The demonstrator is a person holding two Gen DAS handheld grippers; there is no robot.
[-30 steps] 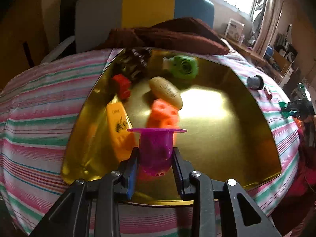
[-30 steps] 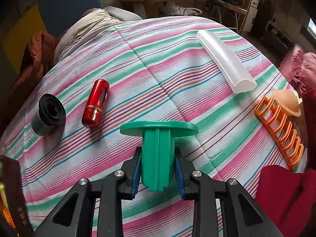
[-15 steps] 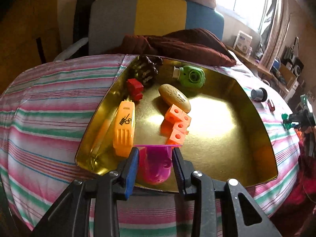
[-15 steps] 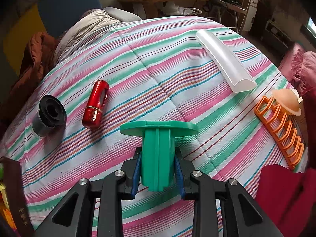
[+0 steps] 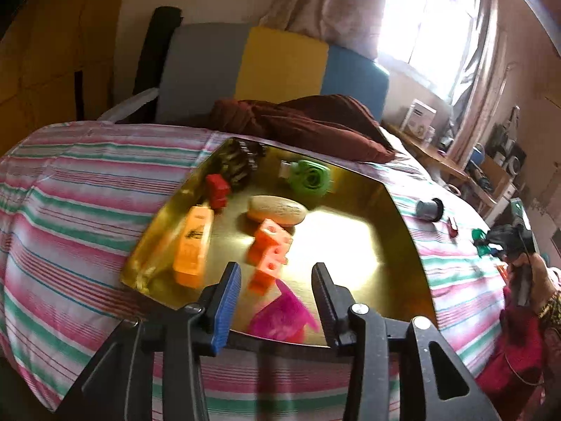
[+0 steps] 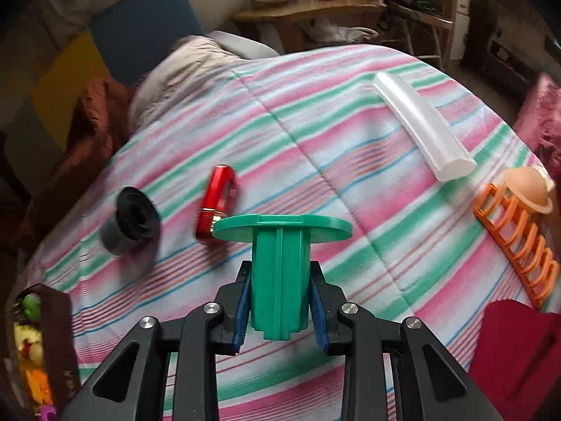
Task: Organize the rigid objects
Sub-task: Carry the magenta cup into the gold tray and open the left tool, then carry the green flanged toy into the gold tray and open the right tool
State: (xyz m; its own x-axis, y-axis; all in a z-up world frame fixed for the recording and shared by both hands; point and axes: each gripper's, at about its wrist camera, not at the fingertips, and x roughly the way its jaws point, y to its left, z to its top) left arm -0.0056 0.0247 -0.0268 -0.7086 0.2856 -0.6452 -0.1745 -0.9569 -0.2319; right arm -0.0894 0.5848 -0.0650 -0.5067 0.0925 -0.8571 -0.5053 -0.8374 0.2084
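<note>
In the left wrist view my left gripper (image 5: 277,294) is open and empty above the near edge of a gold tray (image 5: 403,231). A magenta plastic piece (image 5: 280,315) lies blurred in the tray between and below the fingers. The tray also holds an orange block (image 5: 194,242), orange cubes (image 5: 270,249), a red block (image 5: 217,189), a tan oval (image 5: 277,208) and a green round toy (image 5: 310,175). In the right wrist view my right gripper (image 6: 280,298) is shut on a green flanged peg (image 6: 280,263) above the striped bedspread (image 6: 315,112).
On the bedspread lie a red tube (image 6: 217,200), a black-and-grey cylinder (image 6: 129,221), a clear half-round bar (image 6: 420,126), an orange rack (image 6: 515,242) and a peach cap (image 6: 529,189). A brown cloth (image 5: 301,122) lies behind the tray. A wooden desk (image 6: 308,10) stands beyond.
My left gripper has opened and let go of the magenta piece, which now lies in the tray. The right gripper, still holding the green peg, has shifted its view towards the red tube.
</note>
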